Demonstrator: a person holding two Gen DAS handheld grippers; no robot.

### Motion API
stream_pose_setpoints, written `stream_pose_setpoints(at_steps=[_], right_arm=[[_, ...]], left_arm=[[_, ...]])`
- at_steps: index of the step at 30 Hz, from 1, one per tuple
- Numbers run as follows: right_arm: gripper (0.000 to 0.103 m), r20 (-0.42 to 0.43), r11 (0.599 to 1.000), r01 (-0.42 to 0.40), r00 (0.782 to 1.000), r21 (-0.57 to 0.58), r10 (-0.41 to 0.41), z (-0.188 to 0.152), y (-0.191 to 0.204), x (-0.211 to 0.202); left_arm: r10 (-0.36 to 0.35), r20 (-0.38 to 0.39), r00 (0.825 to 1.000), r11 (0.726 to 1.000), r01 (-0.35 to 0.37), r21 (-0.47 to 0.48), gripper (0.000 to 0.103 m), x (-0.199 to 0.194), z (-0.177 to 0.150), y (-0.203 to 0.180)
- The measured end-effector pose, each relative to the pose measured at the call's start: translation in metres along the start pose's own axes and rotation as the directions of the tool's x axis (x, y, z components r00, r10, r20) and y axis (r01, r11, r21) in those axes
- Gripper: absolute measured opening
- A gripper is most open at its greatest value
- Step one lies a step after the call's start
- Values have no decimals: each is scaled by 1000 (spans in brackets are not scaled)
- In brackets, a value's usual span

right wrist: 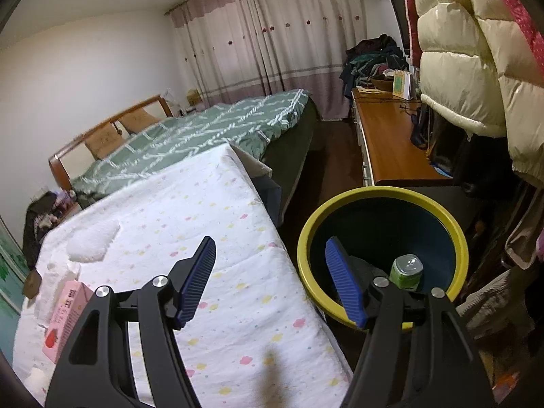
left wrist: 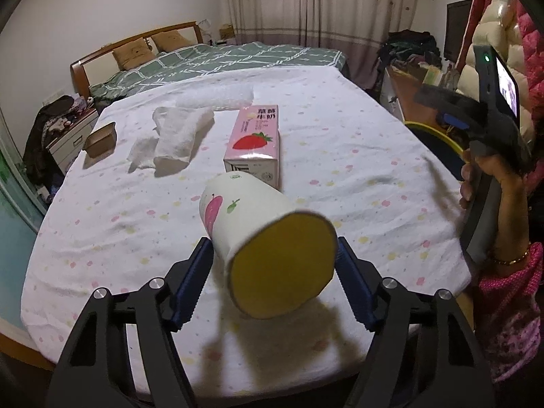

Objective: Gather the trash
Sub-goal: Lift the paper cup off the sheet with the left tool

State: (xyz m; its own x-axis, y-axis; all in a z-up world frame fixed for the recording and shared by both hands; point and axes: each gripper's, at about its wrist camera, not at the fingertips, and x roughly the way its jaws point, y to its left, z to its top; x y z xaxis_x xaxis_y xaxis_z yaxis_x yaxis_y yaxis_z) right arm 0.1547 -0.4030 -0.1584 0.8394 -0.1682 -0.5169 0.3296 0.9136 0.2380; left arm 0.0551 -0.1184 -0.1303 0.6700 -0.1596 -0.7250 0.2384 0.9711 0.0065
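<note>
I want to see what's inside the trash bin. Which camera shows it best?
The right wrist view: it looks down into the yellow-rimmed bin beside the table, showing a green can inside. The left wrist view catches only a sliver of its rim, past the table's edge.

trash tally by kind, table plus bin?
Paper cup: 1, between the left gripper pads
Milk carton: 1
Crumpled tissue: 1
Brown box: 1
Green can in bin: 1
Total: 5
</note>
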Motion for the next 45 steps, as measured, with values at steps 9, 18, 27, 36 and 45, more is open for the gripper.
stream_pose_setpoints(at_steps=[9, 18, 27, 36, 45], right_arm=[[64, 3, 1000, -29, 1000, 3, 29, -5, -22, -30], [64, 28, 999, -43, 999, 29, 42, 2, -41, -50], [64, 23, 997, -57, 998, 54, 56, 6, -55, -51], [64, -2, 996, -51, 999, 71, 51, 8, -62, -43], [64, -24, 995, -59, 998, 79, 61, 7, -65, -36]], left_arm=[[-1, 56, 998, 1000, 0, 23, 66, -12, 20, 4], [-31, 68, 997, 999, 28, 47, 61, -5, 46, -2], [-57, 93, 994, 997, 52, 64, 61, -7, 72, -10], [-77, -1, 997, 989, 77, 123, 56, 25, 88, -26], [-41, -60, 997, 976, 53, 210, 87, 31, 70, -35]])
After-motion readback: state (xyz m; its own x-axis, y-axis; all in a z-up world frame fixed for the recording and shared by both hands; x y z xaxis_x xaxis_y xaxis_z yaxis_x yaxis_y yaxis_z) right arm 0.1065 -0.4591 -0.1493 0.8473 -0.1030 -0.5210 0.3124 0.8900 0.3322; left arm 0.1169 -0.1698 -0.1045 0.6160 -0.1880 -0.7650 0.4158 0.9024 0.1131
